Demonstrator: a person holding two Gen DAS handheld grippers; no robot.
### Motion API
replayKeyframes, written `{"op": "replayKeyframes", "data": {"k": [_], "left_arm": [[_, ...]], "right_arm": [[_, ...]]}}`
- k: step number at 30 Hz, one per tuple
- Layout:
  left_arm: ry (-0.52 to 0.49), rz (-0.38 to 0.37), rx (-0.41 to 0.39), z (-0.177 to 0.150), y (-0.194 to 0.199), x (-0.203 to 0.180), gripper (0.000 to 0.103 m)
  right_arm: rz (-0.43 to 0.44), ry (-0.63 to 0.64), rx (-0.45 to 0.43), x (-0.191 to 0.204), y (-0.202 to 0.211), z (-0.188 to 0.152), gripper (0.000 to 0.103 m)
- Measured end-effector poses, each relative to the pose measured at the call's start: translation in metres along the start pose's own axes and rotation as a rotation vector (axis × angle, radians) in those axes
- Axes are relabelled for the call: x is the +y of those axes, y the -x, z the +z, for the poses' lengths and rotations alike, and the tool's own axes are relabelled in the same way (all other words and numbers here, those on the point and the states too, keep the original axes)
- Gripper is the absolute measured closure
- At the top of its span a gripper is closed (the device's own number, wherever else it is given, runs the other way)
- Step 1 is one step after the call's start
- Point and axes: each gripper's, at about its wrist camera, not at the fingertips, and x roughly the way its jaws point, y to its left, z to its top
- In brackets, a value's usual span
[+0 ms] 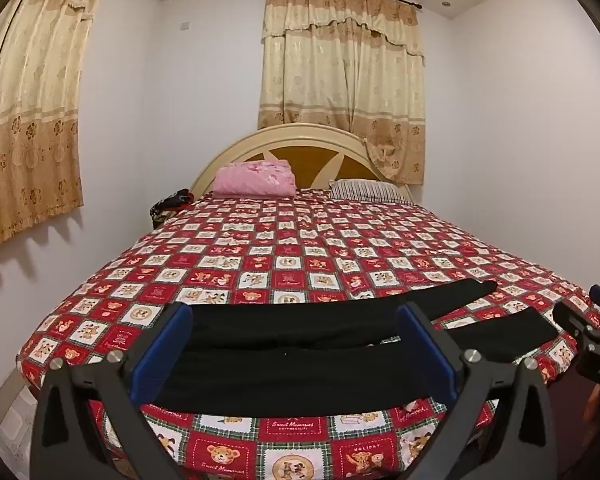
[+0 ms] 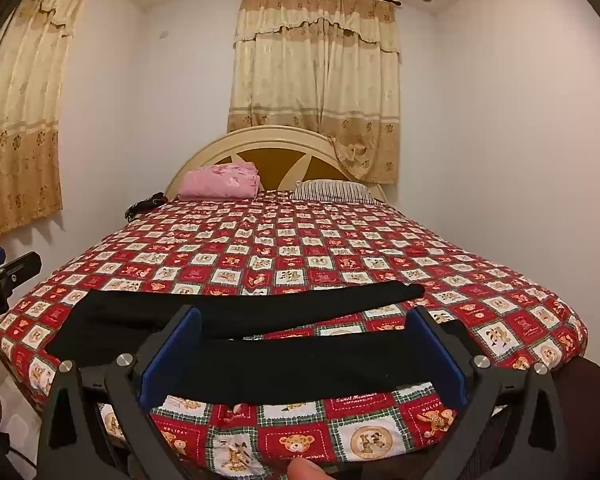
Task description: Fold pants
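On bear-print bedspread (image 1: 300, 256), black pants (image 1: 300, 376)

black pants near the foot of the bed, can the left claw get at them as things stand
Probably yes. The left claw is wide open and empty, aimed at the waist half of the black pants, which lie flat on the bedspread with nothing on top or between. The right claw hangs apart, over the legs.

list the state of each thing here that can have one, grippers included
pants: spread flat across the near end of the bed, legs apart, not yet folded
left gripper: open, holding nothing
right gripper: open, holding nothing
back curtain: drawn shut
side curtain: drawn shut
bedspread: laid out smooth over the bed
pink blanket: folded, by the headboard
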Motion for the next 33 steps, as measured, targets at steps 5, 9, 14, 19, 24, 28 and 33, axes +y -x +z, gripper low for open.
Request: {"op": "replayKeyframes", "data": {"k": [5, 9, 14, 19, 24, 28, 33], "left_arm": [[0.009, -0.013, 0.022, 0.002, -0.001, 0.002, 0.000], [0.022, -0.013, 0.019, 0.002, -0.002, 0.006, 0.000], [0.021, -0.012, 0.015, -0.001, -0.005, 0.006, 0.000], [0.022, -0.013, 0.016, -0.001, -0.005, 0.008, 0.000], [0.023, -0.011, 0.021, -0.003, -0.007, 0.010, 0.000], [0.023, -0.009, 0.026, -0.005, -0.008, 0.011, 0.000], [0.023, -0.008, 0.025, -0.005, -0.009, 0.009, 0.000]], "right_arm": [[-0.005, 0.007, -0.002, 0.003, -0.001, -0.004, 0.001], [-0.007, 0.010, 0.003, 0.008, -0.007, -0.007, 0.001], [-0.013, 0.009, 0.001, 0.007, -0.006, -0.012, 0.001], [-0.006, 0.016, 0.010, 0.005, -0.006, -0.005, 0.001], [-0.005, 0.013, 0.011, 0.002, -0.010, -0.005, 0.001], [-0.005, 0.016, 0.011, 0.003, -0.009, -0.004, 0.001], [-0.006, 0.017, 0.012, 0.001, -0.010, -0.005, 0.001]]}}
